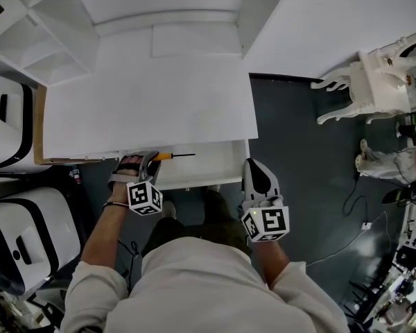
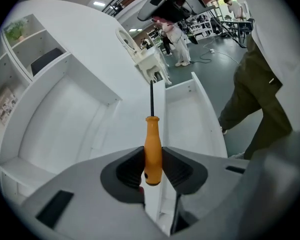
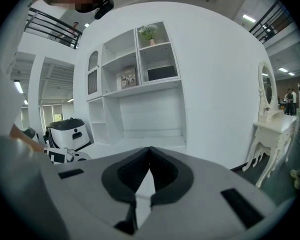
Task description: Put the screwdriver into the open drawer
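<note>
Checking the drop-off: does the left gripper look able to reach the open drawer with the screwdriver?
Probably yes: the left gripper holds the screwdriver above the drawer, which stands open with nothing visible in between.

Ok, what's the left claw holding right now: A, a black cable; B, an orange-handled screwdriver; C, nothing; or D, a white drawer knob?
B: the left gripper view shows the left claw closed on the orange handle of the screwdriver, with the dark shaft sticking out ahead of it.

A lab hall: white desk (image 1: 159,103), dressing table (image 1: 381,82), floor cables (image 1: 347,203), white-black machines (image 1: 28,234).
</note>
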Demonstrator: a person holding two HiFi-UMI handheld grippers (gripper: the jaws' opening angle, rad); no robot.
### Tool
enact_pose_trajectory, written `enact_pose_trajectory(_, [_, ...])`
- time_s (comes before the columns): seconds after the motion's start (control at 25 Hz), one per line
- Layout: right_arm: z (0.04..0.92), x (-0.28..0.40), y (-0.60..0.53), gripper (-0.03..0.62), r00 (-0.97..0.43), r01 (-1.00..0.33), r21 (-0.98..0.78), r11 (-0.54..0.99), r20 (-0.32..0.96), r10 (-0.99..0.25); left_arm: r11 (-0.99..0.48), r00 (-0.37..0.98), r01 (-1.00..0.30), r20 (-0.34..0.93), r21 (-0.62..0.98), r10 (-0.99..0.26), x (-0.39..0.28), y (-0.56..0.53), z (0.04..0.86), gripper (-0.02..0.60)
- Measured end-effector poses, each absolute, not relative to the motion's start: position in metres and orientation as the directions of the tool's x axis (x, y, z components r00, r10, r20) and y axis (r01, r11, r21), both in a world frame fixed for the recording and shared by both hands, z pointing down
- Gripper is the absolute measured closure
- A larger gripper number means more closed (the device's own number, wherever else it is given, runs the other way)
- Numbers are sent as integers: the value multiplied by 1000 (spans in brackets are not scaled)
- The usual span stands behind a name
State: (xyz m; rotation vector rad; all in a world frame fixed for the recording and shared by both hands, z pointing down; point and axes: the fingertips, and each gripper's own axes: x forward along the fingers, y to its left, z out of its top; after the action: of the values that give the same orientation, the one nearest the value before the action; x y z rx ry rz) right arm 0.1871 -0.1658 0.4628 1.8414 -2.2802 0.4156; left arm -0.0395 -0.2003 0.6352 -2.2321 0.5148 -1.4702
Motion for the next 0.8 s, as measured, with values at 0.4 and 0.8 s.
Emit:
enact_pose_trajectory(0.4, [494,203,-174,591,-209,-977,-117,178,377,-902,-886,339,-9,832,-463,-438,-28,-203,694,471])
enact_pose_trajectory(0.8, [524,209,-189,589,-219,-975,-132,179,417,-882,-914,314,18,871,-404,-379,-23,-204,739,471])
